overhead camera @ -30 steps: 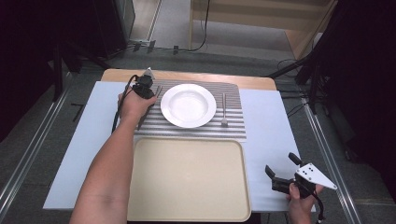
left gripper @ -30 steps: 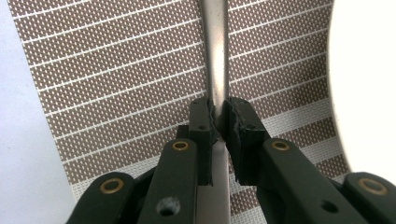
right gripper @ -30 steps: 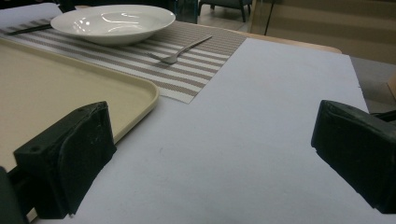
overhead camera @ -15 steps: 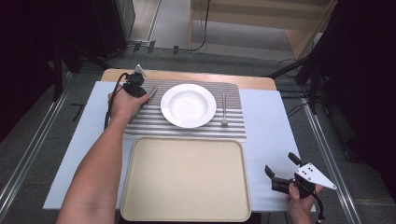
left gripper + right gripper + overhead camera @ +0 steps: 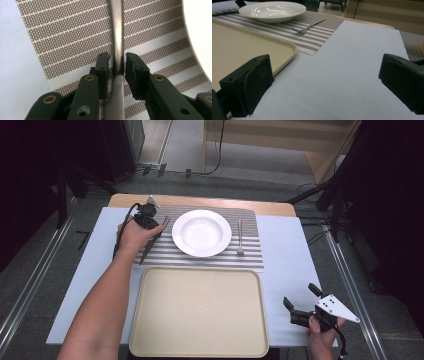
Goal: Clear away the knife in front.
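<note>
Right gripper (image 5: 306,304): at the near right corner of the table, held in the person's right hand; its jaws stand wide apart with nothing between them, above the bare pale blue table cover (image 5: 352,75).
Tray (image 5: 200,340): a beige tray at the near edge of the table, in the middle, with nothing on it.
Placemat (image 5: 250,255): striped, just behind the tray, toward the far edge.
Plate (image 5: 201,232): white and deep, in the middle of the placemat.
Fork (image 5: 240,237): on the right part of the placemat, beside the plate.
Knife (image 5: 118,37): a metal handle, probably a knife, lying on the left part of the placemat, beside the plate.
Left gripper (image 5: 117,66): over the left edge of the placemat; its jaws have just been opening, the handle is between them, and a thin gap shows on the right side, so they do not clamp it.
</note>
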A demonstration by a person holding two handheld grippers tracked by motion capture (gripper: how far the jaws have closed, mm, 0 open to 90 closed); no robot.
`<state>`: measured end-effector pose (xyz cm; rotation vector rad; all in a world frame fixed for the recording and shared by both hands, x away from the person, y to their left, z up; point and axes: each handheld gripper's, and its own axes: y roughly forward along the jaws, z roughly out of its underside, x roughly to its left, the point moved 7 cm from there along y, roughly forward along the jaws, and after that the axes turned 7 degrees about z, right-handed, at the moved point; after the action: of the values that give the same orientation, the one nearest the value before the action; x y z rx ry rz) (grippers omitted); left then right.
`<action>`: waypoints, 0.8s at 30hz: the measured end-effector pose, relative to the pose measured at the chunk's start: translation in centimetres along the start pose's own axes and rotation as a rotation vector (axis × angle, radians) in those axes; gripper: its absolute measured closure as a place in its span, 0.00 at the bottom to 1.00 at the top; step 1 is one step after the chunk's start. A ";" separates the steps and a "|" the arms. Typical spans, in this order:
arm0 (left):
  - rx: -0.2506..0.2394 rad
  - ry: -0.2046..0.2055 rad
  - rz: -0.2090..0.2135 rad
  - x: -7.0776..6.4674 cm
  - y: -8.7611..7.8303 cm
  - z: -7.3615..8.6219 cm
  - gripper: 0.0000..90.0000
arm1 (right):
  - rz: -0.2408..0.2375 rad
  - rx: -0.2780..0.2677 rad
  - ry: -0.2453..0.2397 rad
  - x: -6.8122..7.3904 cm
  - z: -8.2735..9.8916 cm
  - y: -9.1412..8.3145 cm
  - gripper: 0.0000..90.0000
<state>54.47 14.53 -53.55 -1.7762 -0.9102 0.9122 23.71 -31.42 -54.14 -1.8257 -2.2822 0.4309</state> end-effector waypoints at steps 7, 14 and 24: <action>0.029 0.047 -0.064 -0.6 0.4 -0.6 0.80 | -0.001 -0.002 0.000 0.0 0.0 0.0 0.00; 0.065 -0.002 -0.067 -0.5 0.5 -0.9 0.83 | 0.000 -0.001 0.001 0.0 0.0 0.0 0.00; 0.109 -0.031 -0.080 -0.4 0.5 -1.2 0.87 | 0.000 -0.002 0.006 -0.1 0.0 0.0 0.00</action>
<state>55.43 13.54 -53.58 -1.6264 -0.9274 0.9230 23.78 -31.50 -54.12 -1.8256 -2.2795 0.4232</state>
